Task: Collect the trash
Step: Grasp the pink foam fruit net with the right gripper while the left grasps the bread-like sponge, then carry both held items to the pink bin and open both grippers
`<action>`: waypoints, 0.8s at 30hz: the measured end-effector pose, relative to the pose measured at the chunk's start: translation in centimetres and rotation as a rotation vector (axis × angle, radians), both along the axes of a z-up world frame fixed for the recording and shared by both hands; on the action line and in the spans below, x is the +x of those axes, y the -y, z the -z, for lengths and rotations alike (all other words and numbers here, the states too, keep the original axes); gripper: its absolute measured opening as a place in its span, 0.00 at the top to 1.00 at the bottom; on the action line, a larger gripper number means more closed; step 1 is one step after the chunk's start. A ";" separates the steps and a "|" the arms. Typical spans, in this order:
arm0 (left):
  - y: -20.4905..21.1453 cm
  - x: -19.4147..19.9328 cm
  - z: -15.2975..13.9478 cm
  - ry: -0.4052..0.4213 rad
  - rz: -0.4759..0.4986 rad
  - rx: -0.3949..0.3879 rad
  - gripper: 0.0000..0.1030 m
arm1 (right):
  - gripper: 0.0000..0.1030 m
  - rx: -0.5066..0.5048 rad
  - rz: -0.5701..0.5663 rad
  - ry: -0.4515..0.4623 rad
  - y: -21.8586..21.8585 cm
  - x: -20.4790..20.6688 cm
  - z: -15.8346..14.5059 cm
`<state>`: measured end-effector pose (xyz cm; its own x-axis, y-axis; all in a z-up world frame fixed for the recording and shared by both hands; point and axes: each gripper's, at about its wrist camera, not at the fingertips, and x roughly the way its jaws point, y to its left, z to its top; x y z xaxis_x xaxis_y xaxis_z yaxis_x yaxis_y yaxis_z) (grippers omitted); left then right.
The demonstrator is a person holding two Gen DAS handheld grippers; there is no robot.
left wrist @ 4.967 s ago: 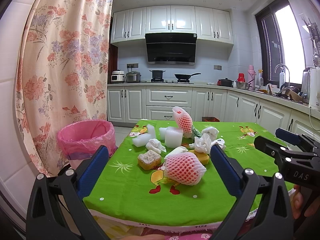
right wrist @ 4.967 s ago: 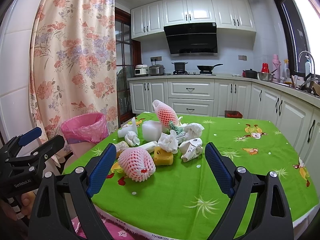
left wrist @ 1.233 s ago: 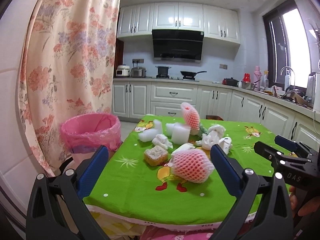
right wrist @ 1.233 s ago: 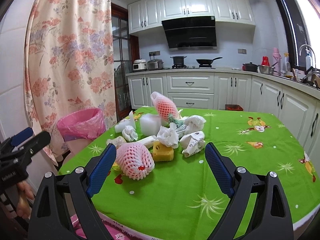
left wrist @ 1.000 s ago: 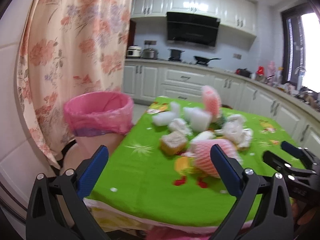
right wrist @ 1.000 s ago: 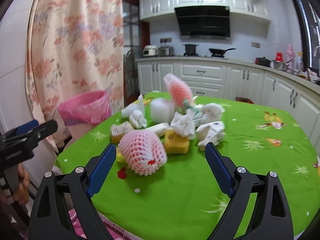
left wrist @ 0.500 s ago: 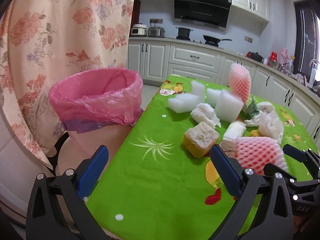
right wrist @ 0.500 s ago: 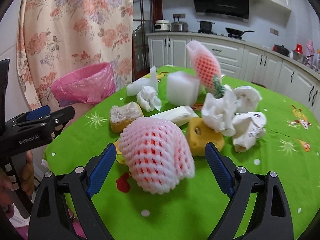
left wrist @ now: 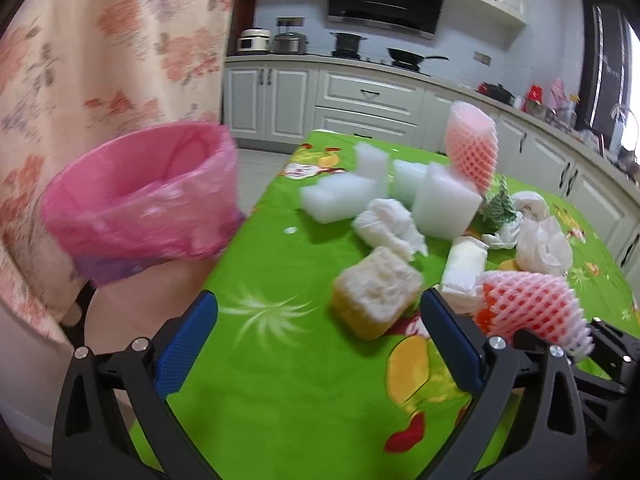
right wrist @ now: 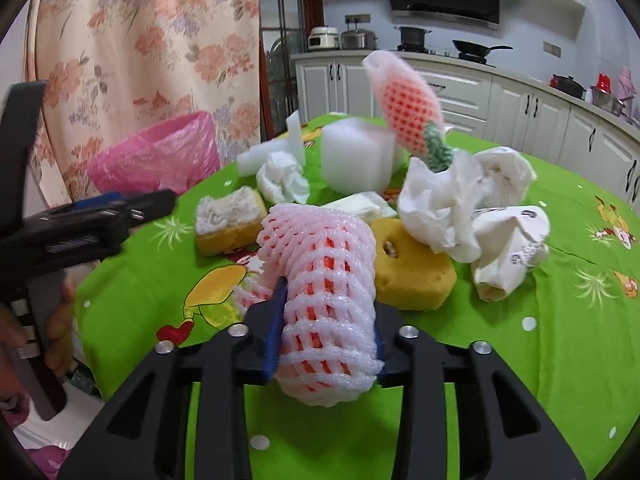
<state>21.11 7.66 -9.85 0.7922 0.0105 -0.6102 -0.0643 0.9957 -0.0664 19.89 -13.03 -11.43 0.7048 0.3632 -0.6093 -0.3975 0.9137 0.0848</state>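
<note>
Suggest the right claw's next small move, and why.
Probably finish closing, then lift. The right claw is closing with the pink foam fruit net between its fingers, pads already denting it, while the pink-lined trash bin stands open beside the green tablecloth.

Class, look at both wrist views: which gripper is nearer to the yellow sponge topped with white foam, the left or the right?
Left. The left gripper has the sponge just ahead, between its open fingers. The right gripper, closing on the foam net, sits further away.
</note>
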 end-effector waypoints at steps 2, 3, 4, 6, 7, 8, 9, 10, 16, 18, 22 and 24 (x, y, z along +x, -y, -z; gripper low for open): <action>1.4 1.2 0.2 -0.014 0.028 0.038 0.14 | 0.70 0.018 0.008 0.004 0.7 -0.2 -0.2; 2.0 1.8 0.3 -0.020 0.045 0.050 0.16 | 0.70 0.027 0.009 0.004 1.1 -0.2 -0.3; 2.7 2.5 0.6 -0.029 0.064 0.068 0.16 | 0.70 0.035 0.012 0.007 1.5 -0.3 -0.3; 3.5 3.5 1.1 -0.058 0.094 0.090 0.21 | 0.70 0.049 0.020 0.012 2.2 -0.5 -0.4; 3.9 4.1 1.5 -0.079 0.119 0.093 0.22 | 0.70 0.055 0.019 0.010 2.3 -0.5 -0.4; 4.2 4.6 1.8 -0.095 0.136 0.098 0.23 | 0.70 0.061 0.021 0.009 2.5 -0.5 -0.3; 4.4 4.8 2.0 -0.100 0.142 0.103 0.25 | 0.70 0.070 0.024 0.006 2.9 -0.5 -0.3; 4.7 5.0 2.3 -0.105 0.146 0.117 0.26 | 0.70 0.076 0.023 0.004 3.0 -0.5 -0.2; 4.9 6.2 3.1 -0.140 0.143 0.106 0.36 | 0.70 0.094 0.014 0.008 3.3 -0.5 0.0; 5.0 6.1 3.2 -0.135 0.141 0.111 0.41 | 0.70 0.099 0.013 0.010 3.2 -0.5 -0.1; 5.1 4.9 3.3 -0.100 0.141 0.127 0.50 | 0.70 0.102 0.010 0.015 3.1 -0.5 -0.1; 5.3 4.1 3.0 -0.065 0.139 0.129 0.56 | 0.70 0.100 0.008 0.018 2.9 -0.5 -0.2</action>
<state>25.23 2.40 -12.81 0.7504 -0.0143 -0.6608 0.0741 0.9953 0.0626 19.38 -15.93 -11.22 0.7187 0.4153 -0.5577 -0.3921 0.9044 0.1682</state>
